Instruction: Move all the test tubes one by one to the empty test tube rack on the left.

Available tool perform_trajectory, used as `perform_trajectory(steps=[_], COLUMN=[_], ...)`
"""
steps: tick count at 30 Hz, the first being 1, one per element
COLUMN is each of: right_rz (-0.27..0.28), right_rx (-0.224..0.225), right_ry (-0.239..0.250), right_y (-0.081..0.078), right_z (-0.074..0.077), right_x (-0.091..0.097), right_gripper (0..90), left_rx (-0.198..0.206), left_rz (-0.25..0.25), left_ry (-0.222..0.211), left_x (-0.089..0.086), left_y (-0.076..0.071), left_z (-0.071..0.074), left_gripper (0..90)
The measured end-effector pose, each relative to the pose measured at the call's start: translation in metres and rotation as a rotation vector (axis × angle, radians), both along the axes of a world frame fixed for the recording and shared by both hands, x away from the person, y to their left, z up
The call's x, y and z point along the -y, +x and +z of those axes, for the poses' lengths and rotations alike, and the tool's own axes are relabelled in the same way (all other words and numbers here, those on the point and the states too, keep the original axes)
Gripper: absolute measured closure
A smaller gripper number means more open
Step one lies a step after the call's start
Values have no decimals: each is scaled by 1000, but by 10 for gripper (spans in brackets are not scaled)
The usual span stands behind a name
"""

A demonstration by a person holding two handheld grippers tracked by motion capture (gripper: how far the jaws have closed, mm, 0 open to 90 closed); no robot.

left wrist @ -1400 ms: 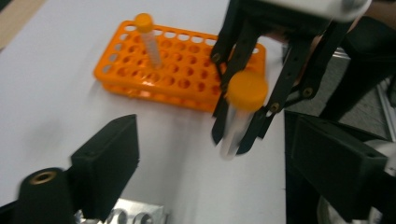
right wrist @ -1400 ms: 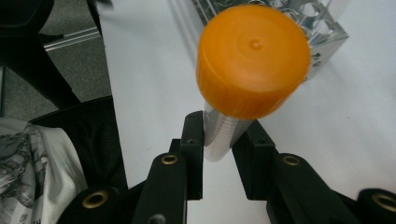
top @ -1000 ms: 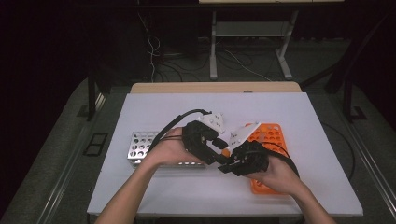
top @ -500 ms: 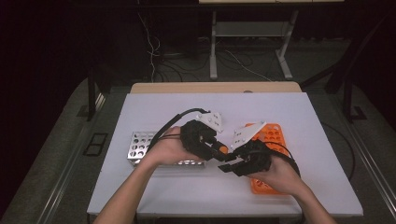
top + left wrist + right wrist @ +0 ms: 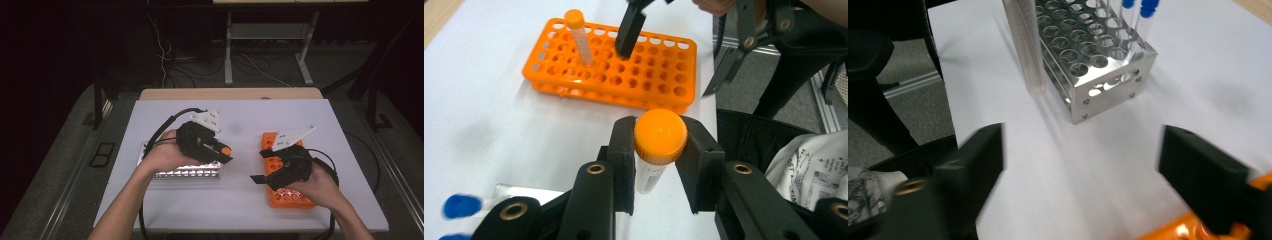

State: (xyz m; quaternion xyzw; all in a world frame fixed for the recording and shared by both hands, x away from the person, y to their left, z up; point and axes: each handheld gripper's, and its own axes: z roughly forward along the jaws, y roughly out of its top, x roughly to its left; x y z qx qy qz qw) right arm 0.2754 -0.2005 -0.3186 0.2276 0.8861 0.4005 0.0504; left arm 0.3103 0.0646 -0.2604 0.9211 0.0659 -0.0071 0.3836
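My left gripper point(image 5: 224, 151) is shut on a clear tube with an orange cap point(image 5: 226, 150), held above the table beside the metal rack point(image 5: 185, 173). In the left gripper view the pads point(image 5: 623, 145) press the tube point(image 5: 660, 139) just under its cap. My right gripper point(image 5: 261, 166) hovers at the near left corner of the orange rack point(image 5: 290, 195). Its jaws have just been opening and now stand wide with nothing between them point(image 5: 1083, 150). One orange-capped tube point(image 5: 578, 37) stands in the orange rack point(image 5: 649, 75).
The metal rack point(image 5: 1098, 65) holds blue-capped tubes point(image 5: 1143, 10) at its far end. Bare white table lies between the two racks. Cables trail from both grippers toward the near edge. Past the table's far edge is a dark floor with a desk frame.
The grippers were close together with the tube between them. The right gripper has opened and drawn back right over the orange rack. The left gripper has moved left with the tube.
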Motion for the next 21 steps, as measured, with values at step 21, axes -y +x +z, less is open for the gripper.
perform_trajectory(steps=[21], right_rz=[-136], right_rx=[-42], right_ry=[62], right_y=[-9], right_z=[-6], right_x=[58], right_gripper=[2], left_rx=[66], left_rz=[113], left_ry=[-3], left_x=[-42], left_y=[9], left_z=[29], left_gripper=[687])
